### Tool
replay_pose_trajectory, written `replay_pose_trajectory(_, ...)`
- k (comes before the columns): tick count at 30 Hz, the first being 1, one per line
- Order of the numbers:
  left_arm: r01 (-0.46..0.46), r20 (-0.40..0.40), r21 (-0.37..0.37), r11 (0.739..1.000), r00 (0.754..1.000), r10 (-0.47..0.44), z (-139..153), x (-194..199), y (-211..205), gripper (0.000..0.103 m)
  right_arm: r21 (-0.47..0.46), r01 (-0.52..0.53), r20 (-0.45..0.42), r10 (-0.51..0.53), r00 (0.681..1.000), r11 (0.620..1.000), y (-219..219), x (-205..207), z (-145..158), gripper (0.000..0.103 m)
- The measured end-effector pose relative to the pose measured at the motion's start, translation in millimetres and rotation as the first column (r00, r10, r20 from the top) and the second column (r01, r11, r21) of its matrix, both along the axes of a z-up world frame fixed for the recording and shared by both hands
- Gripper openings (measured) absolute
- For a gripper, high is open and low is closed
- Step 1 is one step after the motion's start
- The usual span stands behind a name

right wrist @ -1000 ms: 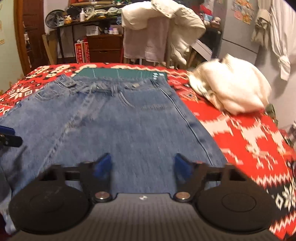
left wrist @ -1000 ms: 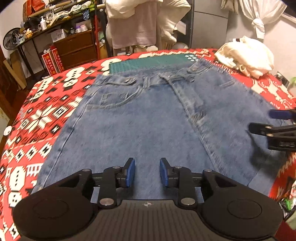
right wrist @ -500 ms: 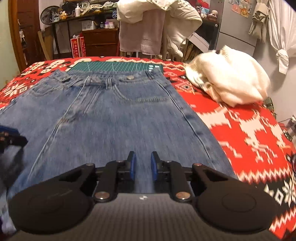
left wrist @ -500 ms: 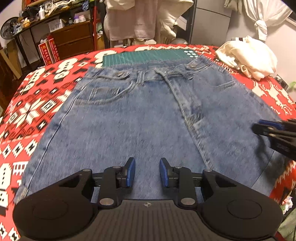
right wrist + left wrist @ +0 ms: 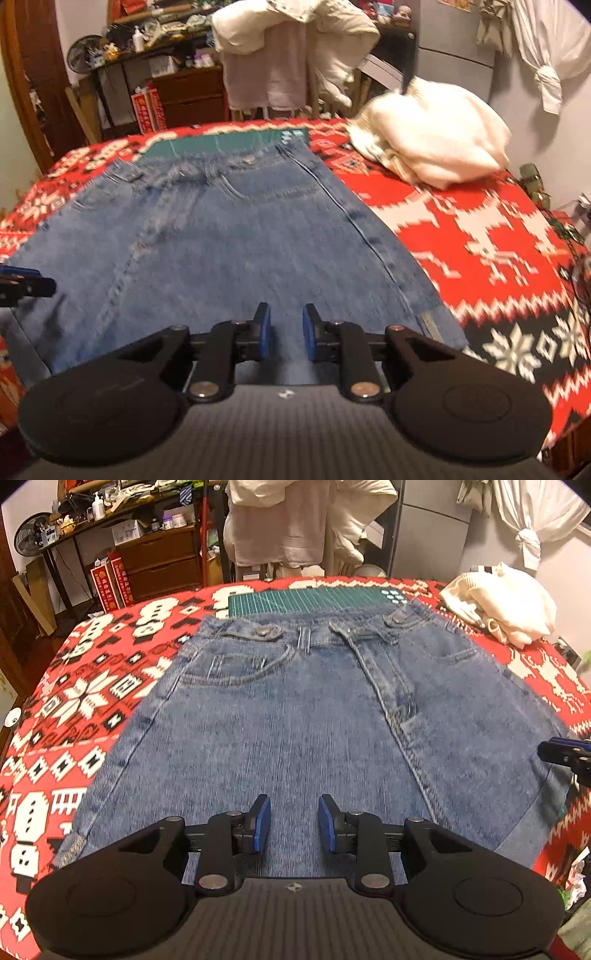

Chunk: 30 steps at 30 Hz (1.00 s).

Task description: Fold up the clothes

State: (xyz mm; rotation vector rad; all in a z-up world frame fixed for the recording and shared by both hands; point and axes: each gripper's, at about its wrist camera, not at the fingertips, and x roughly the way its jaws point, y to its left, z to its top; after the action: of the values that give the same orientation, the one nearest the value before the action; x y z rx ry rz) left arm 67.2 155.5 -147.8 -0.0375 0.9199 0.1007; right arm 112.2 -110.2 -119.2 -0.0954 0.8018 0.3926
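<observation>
Two grippers are held low over one pair of jeans (image 5: 295,716) that is spread flat on a red patterned blanket (image 5: 88,701). In the left wrist view the waistband is seen toward 12 o'clock, laid over the near edge of a green mat (image 5: 314,600), and the denim runs down to 6 o'clock under the left gripper (image 5: 294,823). Its blue pads (image 5: 261,825) are set a moderate gap apart, and nothing is held between them; bare denim is seen through the gap. At 3 o'clock in that view the tip of the right gripper (image 5: 565,753) is seen over the jeans' right edge.

In the right wrist view, which is blurred, the right gripper (image 5: 286,334) is seen at 6 o'clock above the denim near the hem, with its jaws parted by a narrow gap and nothing gripped. The jeans (image 5: 221,240) fill the centre and the 9 o'clock side, and their side seam runs from 12 o'clock down toward 4 o'clock. At 9 o'clock the tip of the left gripper (image 5: 26,282) is seen at the frame edge.

A cream garment (image 5: 436,147) is heaped on the blanket (image 5: 480,240) at 2 o'clock, apart from the jeans. Pale clothes (image 5: 295,520) are hung beyond the bed at 12 o'clock
</observation>
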Motion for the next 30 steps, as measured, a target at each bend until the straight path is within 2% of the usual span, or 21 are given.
replay_pose_trajectory(11,0.049,-0.006,-0.01,0.999,0.999,-0.049,2,58,-3,0.029,0.016,-0.082,-0.009,0.082,0.997,0.997,60,58,0,0.021)
replay_pose_trajectory(19,0.051,-0.023,-0.006,0.999,0.998,-0.051,-11,81,1,0.029,-0.002,-0.076,-0.037,0.076,0.996,0.997,75,86,-9,0.021)
replay_pose_trajectory(26,0.114,0.008,0.054,0.992,0.993,-0.115,-16,76,-13,0.029,-0.023,-0.097,-0.051,0.096,0.994,0.995,83,78,-19,0.021)
replay_pose_trajectory(30,0.133,0.0,0.042,0.99,0.991,-0.133,-17,65,-17,0.029,-0.054,-0.12,-0.045,0.118,0.992,0.991,83,60,-19,0.022)
